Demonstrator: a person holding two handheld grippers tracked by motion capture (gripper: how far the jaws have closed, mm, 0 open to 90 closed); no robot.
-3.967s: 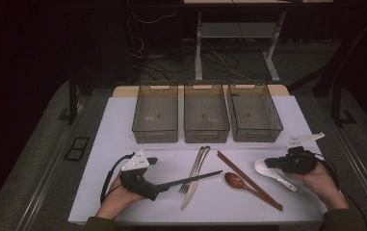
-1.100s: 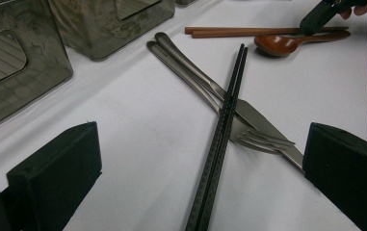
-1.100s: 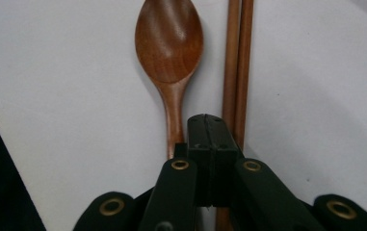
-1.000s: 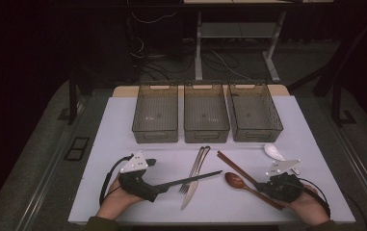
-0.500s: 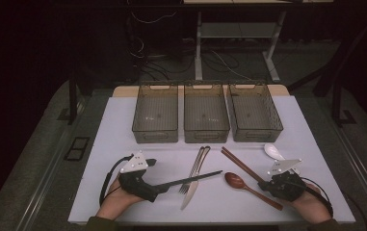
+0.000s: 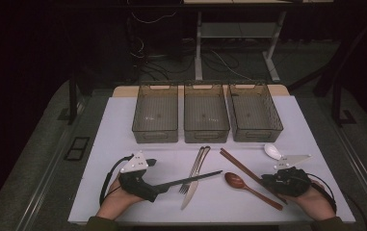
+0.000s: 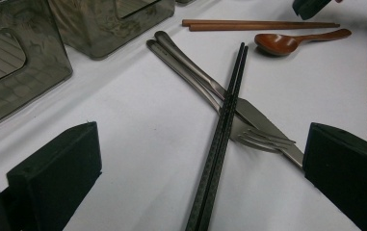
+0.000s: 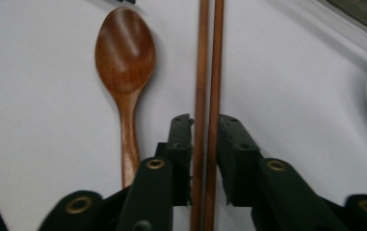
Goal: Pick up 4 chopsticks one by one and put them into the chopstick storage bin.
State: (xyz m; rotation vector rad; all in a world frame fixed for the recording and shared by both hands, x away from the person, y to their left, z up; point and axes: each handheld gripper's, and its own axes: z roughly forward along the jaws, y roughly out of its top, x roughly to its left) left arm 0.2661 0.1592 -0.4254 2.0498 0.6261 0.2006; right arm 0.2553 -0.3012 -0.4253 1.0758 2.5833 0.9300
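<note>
Right gripper view: the right gripper [image 8: 205, 132] has its jaws just eased apart, the pair of wooden chopsticks [image 8: 208, 72] lying on the table between them with slim gaps. Beside them lies the wooden spoon [image 8: 124, 57]; farther off, the white spoon [image 6: 272, 151].

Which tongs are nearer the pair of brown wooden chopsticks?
Right. The right tongs straddle the brown wooden chopsticks, one jaw on each side. The left tongs sit across the table, beside the black chopsticks.
</note>
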